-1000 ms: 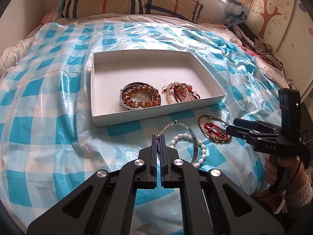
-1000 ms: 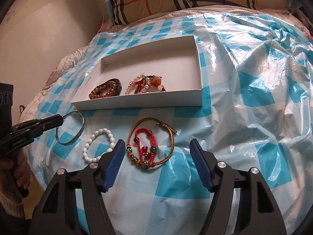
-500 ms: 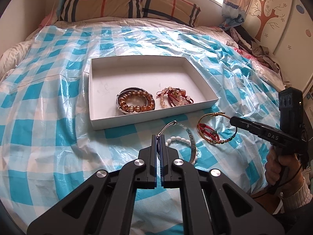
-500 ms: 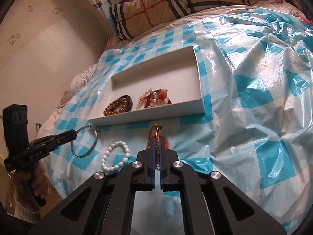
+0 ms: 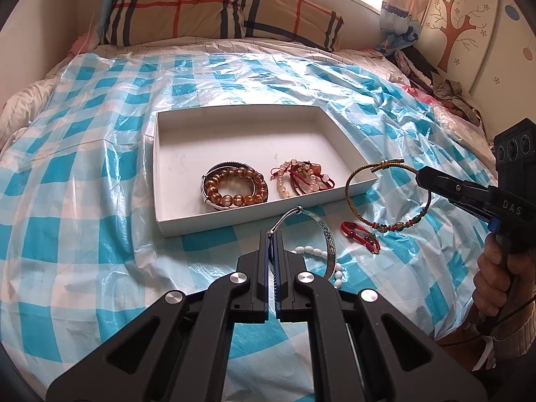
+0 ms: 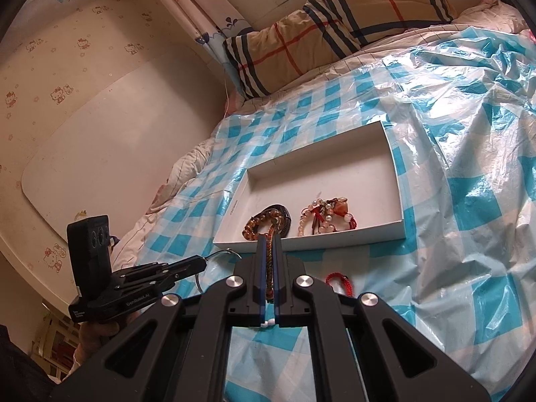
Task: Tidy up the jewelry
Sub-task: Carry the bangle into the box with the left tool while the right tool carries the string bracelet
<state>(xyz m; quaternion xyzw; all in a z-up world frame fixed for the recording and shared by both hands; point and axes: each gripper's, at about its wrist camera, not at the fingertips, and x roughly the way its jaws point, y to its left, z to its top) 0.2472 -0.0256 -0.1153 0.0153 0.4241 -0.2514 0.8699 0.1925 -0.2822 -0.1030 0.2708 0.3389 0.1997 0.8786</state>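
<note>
A white shallow box (image 5: 214,221) (image 6: 398,197) lies on the bed and holds an amber bead bracelet (image 5: 231,187) (image 6: 254,227) and a pink bead and red cord bracelet (image 5: 301,181) (image 6: 326,217). My left gripper (image 5: 271,234) is shut on a silver bangle (image 5: 326,234), held above a white bead bracelet (image 5: 313,253). My right gripper (image 6: 268,239) (image 5: 418,179) is shut on a gold-green braided cord bracelet (image 5: 385,224) (image 6: 269,268), lifted near the box's right front corner. A red cord bracelet (image 5: 360,234) (image 6: 340,281) lies on the sheet.
A blue-and-white checked plastic sheet (image 5: 83,201) (image 6: 469,234) covers the bed. A plaid pillow (image 5: 217,10) (image 6: 335,37) lies at the head. Clothes (image 5: 445,90) are piled at the right edge. A wall (image 6: 83,100) runs along the left side.
My right gripper shut on the braided cord bracelet and lifted it off the sheet toward the box; the red cord bracelet stayed down. My left gripper rose slightly with the silver bangle.
</note>
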